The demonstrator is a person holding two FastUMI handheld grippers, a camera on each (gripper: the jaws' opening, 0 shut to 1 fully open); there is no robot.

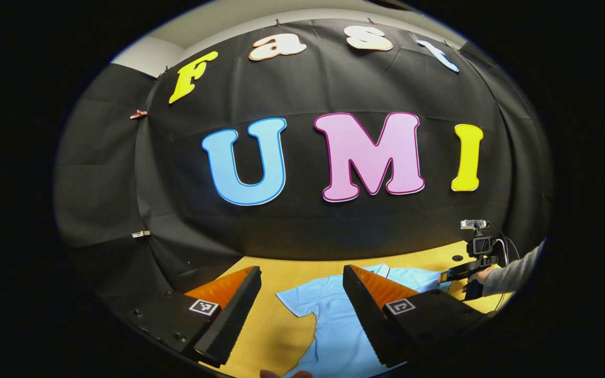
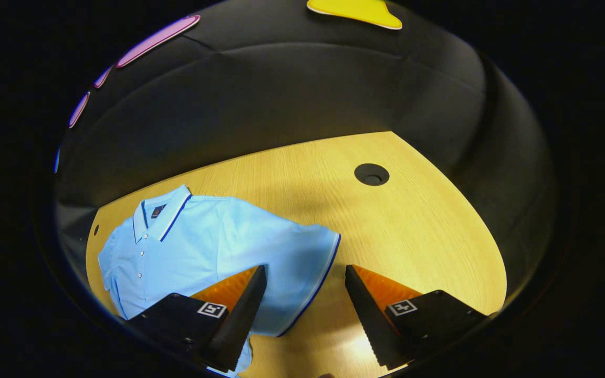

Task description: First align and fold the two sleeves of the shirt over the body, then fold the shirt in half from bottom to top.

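A light blue polo shirt lies flat on the wooden table, collar toward the far left in the right gripper view. Its sleeve with a dark-trimmed cuff spreads out toward me. My right gripper hovers open just above that cuff, whose edge runs between the fingers. In the left gripper view the shirt lies below my left gripper, which is held open above the table with the shirt's other sleeve between its fingers' lines. The right gripper and the hand holding it appear far right there.
A round black cable hole sits in the table beyond the right gripper. Black cloth walls close the booth behind and beside the table. A grey sleeve reaches in at the right edge of the left gripper view.
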